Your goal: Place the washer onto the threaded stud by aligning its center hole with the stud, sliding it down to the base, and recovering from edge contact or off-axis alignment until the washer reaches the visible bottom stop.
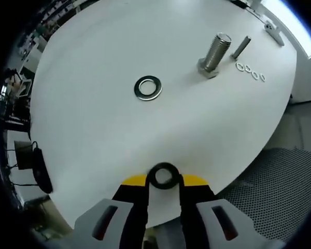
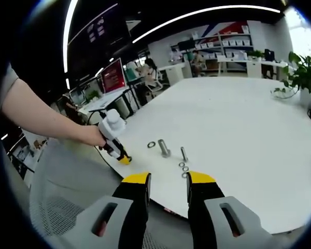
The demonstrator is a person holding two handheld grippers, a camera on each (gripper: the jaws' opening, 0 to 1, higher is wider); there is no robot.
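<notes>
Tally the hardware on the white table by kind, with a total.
Large washer: 1
Large bolt standing on its head: 1
Small stud: 1
Small washers in a row: 4
Total: 7

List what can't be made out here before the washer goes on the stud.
- Left gripper: jaws nearly together around a dark ring; whether they clamp it is unclear, the tips hide the contact.
- Large washer and stud: in the right gripper view, too small for thread or hole detail.
- Small washers: tiny; thickness unreadable.
- Right gripper: open, empty.
</notes>
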